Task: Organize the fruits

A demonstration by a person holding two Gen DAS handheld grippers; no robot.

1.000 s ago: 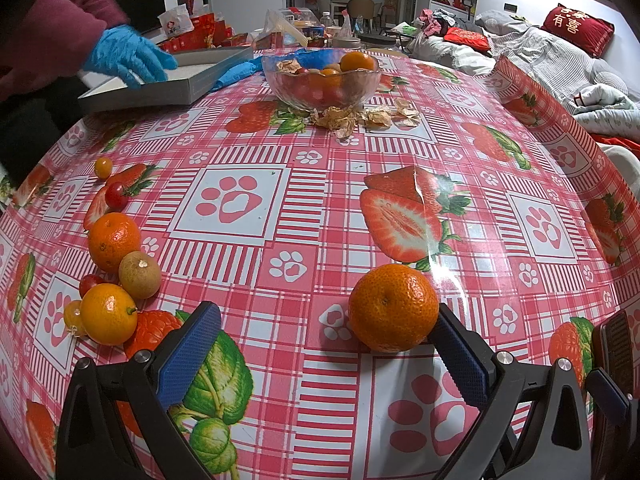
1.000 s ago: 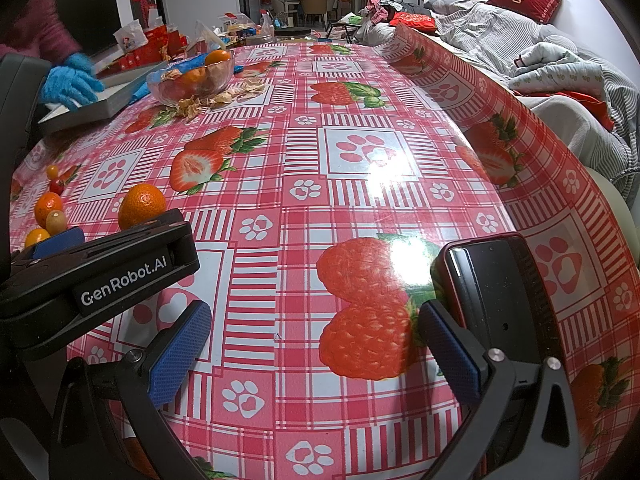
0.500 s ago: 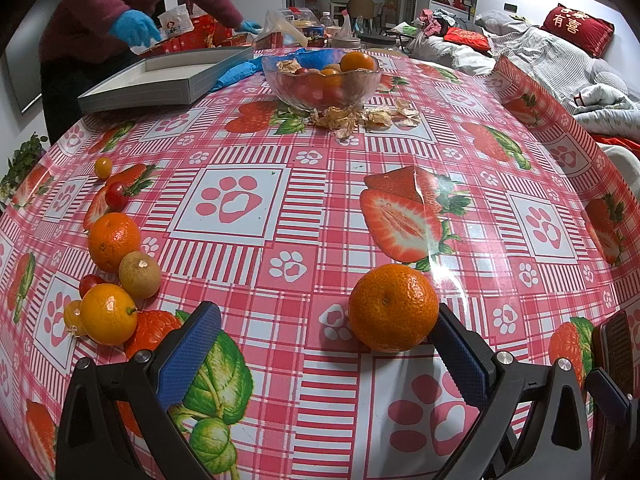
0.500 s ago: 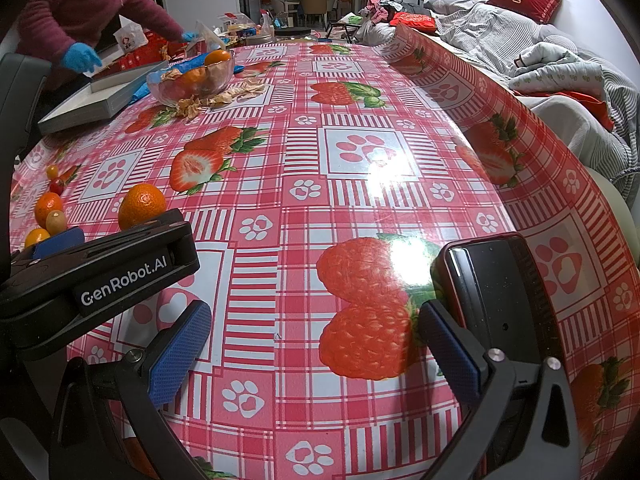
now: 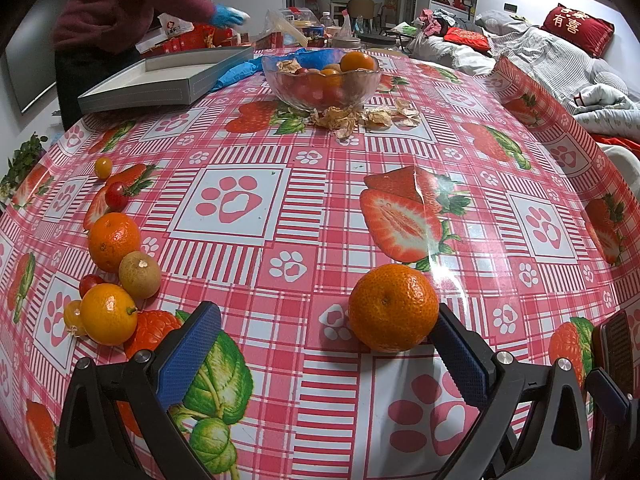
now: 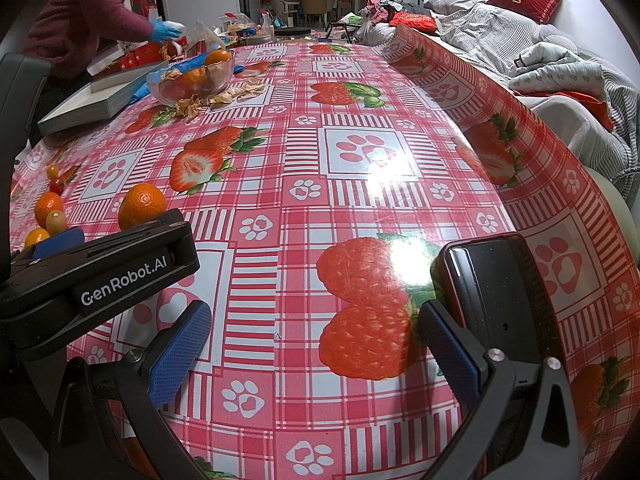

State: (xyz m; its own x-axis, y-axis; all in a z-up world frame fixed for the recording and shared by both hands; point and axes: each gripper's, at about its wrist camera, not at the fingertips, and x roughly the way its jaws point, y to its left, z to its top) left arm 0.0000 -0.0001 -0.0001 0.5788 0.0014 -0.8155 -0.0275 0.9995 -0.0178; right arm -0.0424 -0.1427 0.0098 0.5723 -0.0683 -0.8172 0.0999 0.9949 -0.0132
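An orange mandarin [image 5: 393,307] lies on the table just in front of my left gripper [image 5: 320,344], against the right blue pad; the jaws are wide open and empty. It also shows in the right wrist view [image 6: 141,205]. Loose fruit sits at the left: a mandarin [image 5: 113,241], a brown longan [image 5: 140,274], a yellow-orange citrus [image 5: 108,314], a cherry tomato [image 5: 116,194] and a small kumquat [image 5: 103,167]. A glass bowl [image 5: 322,85] with fruit stands at the far side. My right gripper [image 6: 312,340] is open and empty over the tablecloth.
A black phone [image 6: 496,300] lies by my right gripper's right finger. A grey box lid [image 5: 168,76] and dry husks [image 5: 360,117] lie near the bowl. A person in a maroon top [image 5: 128,4] with blue gloves stands at the far left. Bedding [image 6: 560,72] lies beyond the table's right edge.
Both grippers have held still. The person at the far left has lifted the gloved hand off the grey box lid and reached toward the back of the table.
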